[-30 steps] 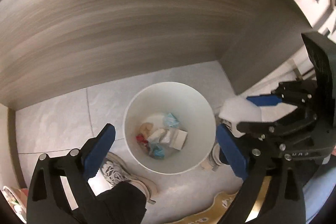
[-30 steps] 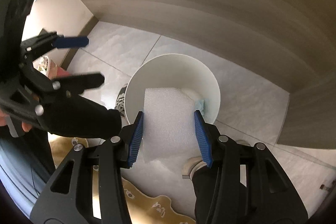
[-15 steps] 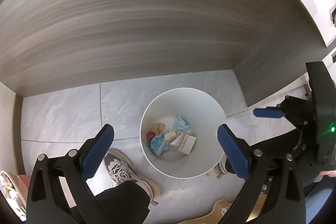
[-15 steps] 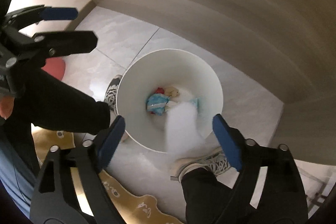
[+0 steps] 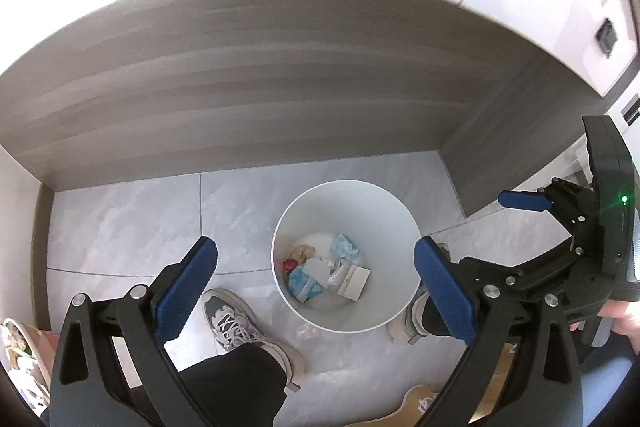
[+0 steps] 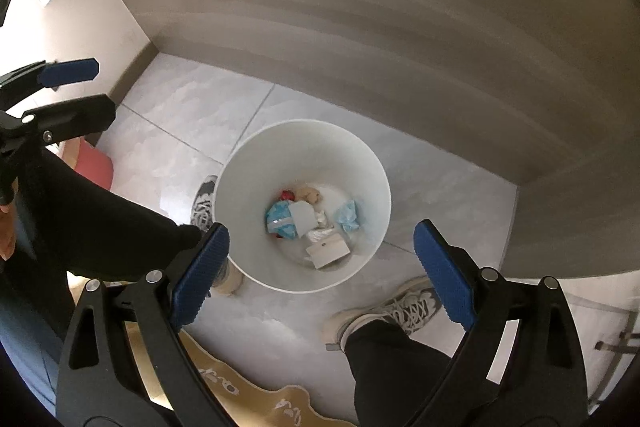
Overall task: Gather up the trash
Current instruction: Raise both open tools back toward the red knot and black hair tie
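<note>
A white round bin (image 5: 382,215) (image 6: 360,163) stands on the grey tiled floor. Trash lies in its bottom: blue wrappers (image 6: 280,219), a tan crumple, a red scrap, a white card (image 6: 328,253), and a white foam sheet (image 6: 302,217) (image 5: 317,269) on top. My left gripper (image 5: 316,249) hovers high above the bin, open and empty. My right gripper (image 6: 322,231) also hangs over the bin; its jaws are opening, with nothing between them. Each gripper shows at the edge of the other's view: the right gripper (image 5: 532,227) and the left gripper (image 6: 86,93).
A wood-grain cabinet panel (image 5: 260,75) rises behind the bin, with a side panel (image 6: 580,211) at the right. The person's shoes (image 5: 240,323) (image 6: 404,307) and dark trouser legs flank the bin. A beige mat (image 6: 256,407) lies nearest me, and a red object (image 6: 94,167) at the left.
The right gripper opened and let go of the white foam sheet, which fell into the bin. The left gripper rose, so the bin looks smaller and farther away.
</note>
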Demonstrator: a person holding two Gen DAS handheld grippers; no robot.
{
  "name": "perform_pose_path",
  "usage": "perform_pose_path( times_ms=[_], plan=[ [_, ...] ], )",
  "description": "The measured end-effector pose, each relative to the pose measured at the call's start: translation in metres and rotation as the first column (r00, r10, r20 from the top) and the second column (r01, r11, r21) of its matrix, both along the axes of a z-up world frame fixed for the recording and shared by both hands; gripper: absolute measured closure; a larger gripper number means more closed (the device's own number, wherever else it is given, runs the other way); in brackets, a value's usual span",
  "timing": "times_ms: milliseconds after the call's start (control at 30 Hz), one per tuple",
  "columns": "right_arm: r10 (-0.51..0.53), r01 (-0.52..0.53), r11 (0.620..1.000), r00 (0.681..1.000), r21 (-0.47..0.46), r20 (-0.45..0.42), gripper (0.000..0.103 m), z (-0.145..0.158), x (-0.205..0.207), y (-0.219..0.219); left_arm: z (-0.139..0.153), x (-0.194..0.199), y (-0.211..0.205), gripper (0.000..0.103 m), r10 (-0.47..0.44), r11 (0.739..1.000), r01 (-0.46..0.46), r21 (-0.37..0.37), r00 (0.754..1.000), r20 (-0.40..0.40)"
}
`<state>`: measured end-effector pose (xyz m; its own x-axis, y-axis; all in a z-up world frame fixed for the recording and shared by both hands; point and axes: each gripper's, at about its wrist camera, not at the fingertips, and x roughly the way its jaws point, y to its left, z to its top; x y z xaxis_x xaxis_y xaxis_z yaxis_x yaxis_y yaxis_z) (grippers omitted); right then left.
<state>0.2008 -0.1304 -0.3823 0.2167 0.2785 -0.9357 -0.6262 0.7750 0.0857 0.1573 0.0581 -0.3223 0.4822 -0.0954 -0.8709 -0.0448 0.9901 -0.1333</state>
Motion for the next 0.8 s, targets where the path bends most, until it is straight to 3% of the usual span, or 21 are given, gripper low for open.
perform_pose_path(
  times_ms=[233,500,800],
  plan=[
    [-0.03,0.024,0.994,0.998,0.109,0.06,0.013,0.045,-0.027,-0.012,0.041,-0.032,-0.008,0.006,-0.028,1.0,0.028,0.011,0.997,0.076],
    [-0.071,0.04,0.976,0.988,0.212,0.139,0.013,0.107,-0.057,-0.035,0.108,-0.048,-0.017,0.006,-0.055,0.998,0.055,0.006,0.979,0.195],
    [-0.176,0.074,0.936,0.945,0.344,0.276,0.005,0.214,-0.064,-0.073,0.197,-0.046,-0.033,0.006,-0.077,0.997,0.069,0.037,0.944,0.322]
  ],
)
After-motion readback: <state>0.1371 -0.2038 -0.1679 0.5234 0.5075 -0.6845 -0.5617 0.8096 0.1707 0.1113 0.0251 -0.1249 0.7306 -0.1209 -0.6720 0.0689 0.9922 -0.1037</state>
